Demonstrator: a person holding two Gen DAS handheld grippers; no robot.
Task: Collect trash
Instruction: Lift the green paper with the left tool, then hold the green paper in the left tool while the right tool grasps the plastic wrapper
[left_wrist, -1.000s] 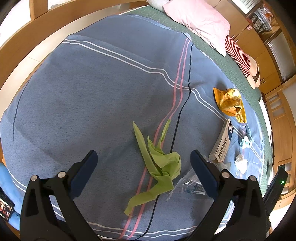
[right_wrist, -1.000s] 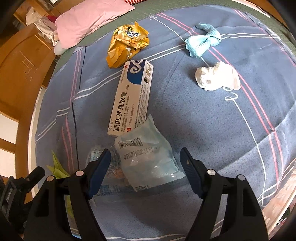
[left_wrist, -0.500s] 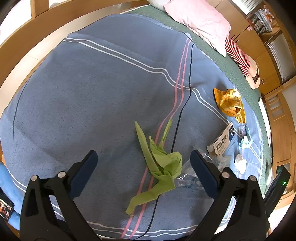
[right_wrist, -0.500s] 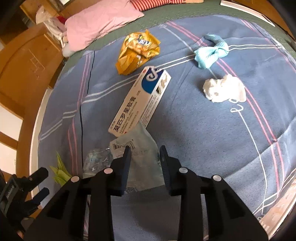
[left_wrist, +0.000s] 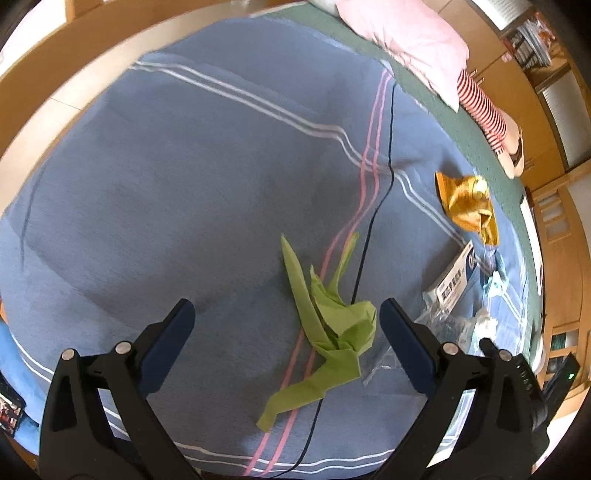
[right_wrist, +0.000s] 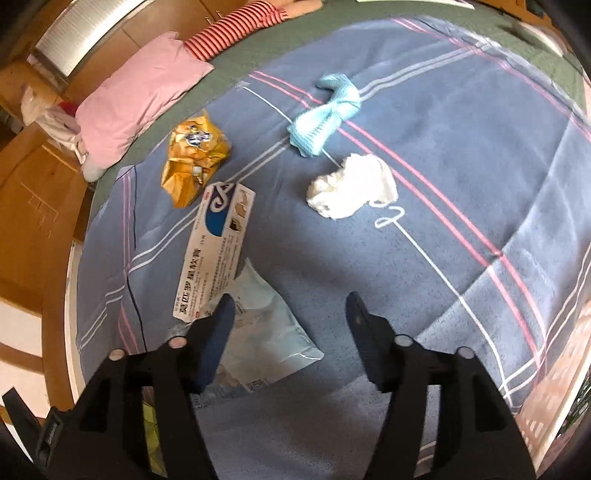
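Note:
Trash lies scattered on a blue striped blanket (right_wrist: 406, 277). My right gripper (right_wrist: 291, 301) hovers with its jaws opening; nothing is pressed between them. A pale blue plastic pouch (right_wrist: 266, 332) lies flat, partly under the left finger. Beyond it are a white and blue carton (right_wrist: 218, 251), a yellow snack bag (right_wrist: 194, 155), a crumpled white tissue (right_wrist: 351, 184) and a light blue knit cloth (right_wrist: 325, 114). My left gripper (left_wrist: 286, 310) stands open above crumpled green paper (left_wrist: 340, 325), which lies nearer its right finger. The carton (left_wrist: 454, 280) and snack bag (left_wrist: 467, 206) show far right.
A pink pillow (right_wrist: 136, 107) and a red-striped cloth (right_wrist: 236, 22) lie at the head of the bed on a green sheet. Wooden bed frame and cupboards (right_wrist: 33, 206) surround the mattress. Crinkled clear plastic (left_wrist: 439, 321) lies by the carton.
My right gripper closed around the pale blue pouch, then opened again and shifted right; the pouch now lies on the blanket by the left finger. The left gripper barely moved.

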